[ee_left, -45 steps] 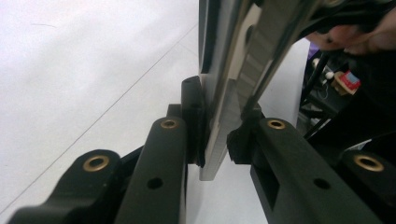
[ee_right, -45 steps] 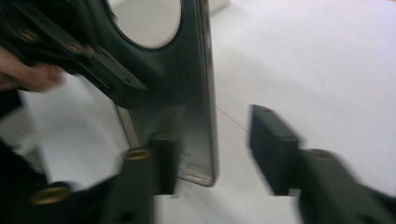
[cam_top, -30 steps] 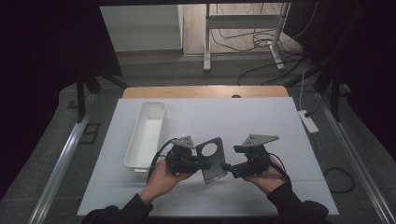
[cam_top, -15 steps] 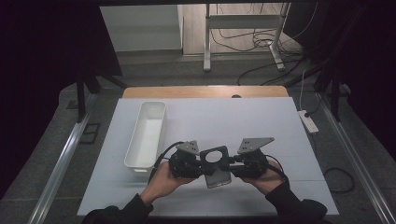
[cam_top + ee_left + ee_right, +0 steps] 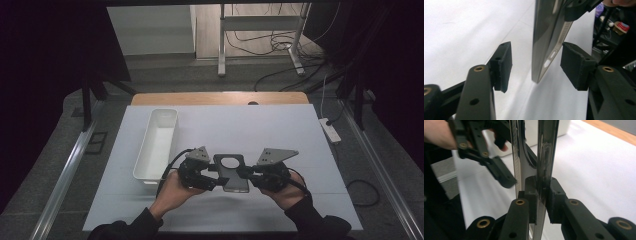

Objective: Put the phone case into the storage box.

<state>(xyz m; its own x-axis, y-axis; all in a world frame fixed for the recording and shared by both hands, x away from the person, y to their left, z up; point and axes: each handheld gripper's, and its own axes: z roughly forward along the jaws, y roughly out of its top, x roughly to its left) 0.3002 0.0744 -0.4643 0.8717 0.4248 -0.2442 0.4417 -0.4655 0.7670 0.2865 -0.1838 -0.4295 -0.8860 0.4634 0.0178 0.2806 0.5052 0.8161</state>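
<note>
- your left gripper (image 5: 216, 181) sits at the near middle of the table (image 5: 280, 130), pointing toward the right gripper (image 5: 244, 173).
- the case (image 5: 231, 172), a dark flat phone case with a round hole near its far end, hangs between the two grippers above the table.
- in the left gripper view, the case (image 5: 550, 32) stands edge-on between your left jaws. both pads are clear of it, with a gap on each side.
- your left jaws have just been opening and now stand about half wide. they hold nothing.
- in the right gripper view, your right jaws have just been closing and now press on the rim of the case (image 5: 546, 157) from both sides.
- the right gripper (image 5: 541, 200) alone carries the case.
- in the same view, the left gripper (image 5: 499, 173) shows beyond the case, slightly blurred, with a hand (image 5: 439, 133) behind it.
- your left hand (image 5: 172, 192) and right hand (image 5: 290, 192) come in from the near edge, with dark sleeves.
- a white tray (image 5: 157, 142) lies on the left part of the table, long side running away from you, just beside your left gripper and apart from the case.
- a grey plate (image 5: 276, 156) tops the right gripper.
</note>
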